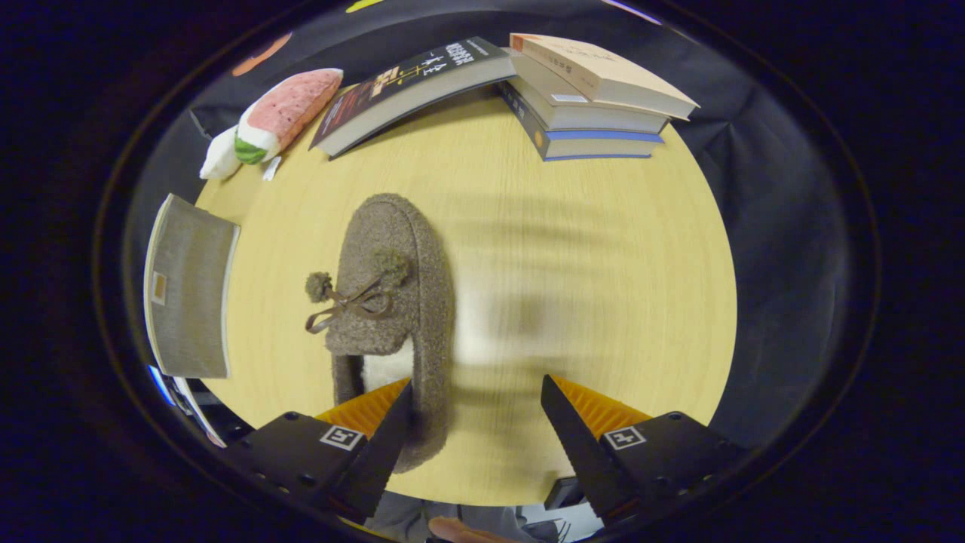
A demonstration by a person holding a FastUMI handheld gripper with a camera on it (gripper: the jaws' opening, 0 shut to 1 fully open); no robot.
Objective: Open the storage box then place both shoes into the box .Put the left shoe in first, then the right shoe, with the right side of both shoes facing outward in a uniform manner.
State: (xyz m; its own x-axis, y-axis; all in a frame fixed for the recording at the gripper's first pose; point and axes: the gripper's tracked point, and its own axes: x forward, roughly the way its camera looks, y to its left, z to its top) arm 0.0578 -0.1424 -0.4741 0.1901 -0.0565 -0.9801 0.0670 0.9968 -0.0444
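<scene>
A brown fuzzy slipper lies flat on the pale wood worktop, sole down, toe pointing away from the claw and heel toward it. A thin brown ribbon bow with 2 pompoms sits across its top, and white lining shows in the opening. The heel lies under the left finger of the spread claw. A grey fabric box stands at the worktop's left edge, well apart from the slipper.

The brown slipper is nubbly fleece with a white pile lining and a smooth ribbon bow. The pale wood-grain tabletop looks matt and smooth. The grey storage box is woven cloth. The watermelon-slice toy is soft plush. 4 paper-covered books look matt.
</scene>
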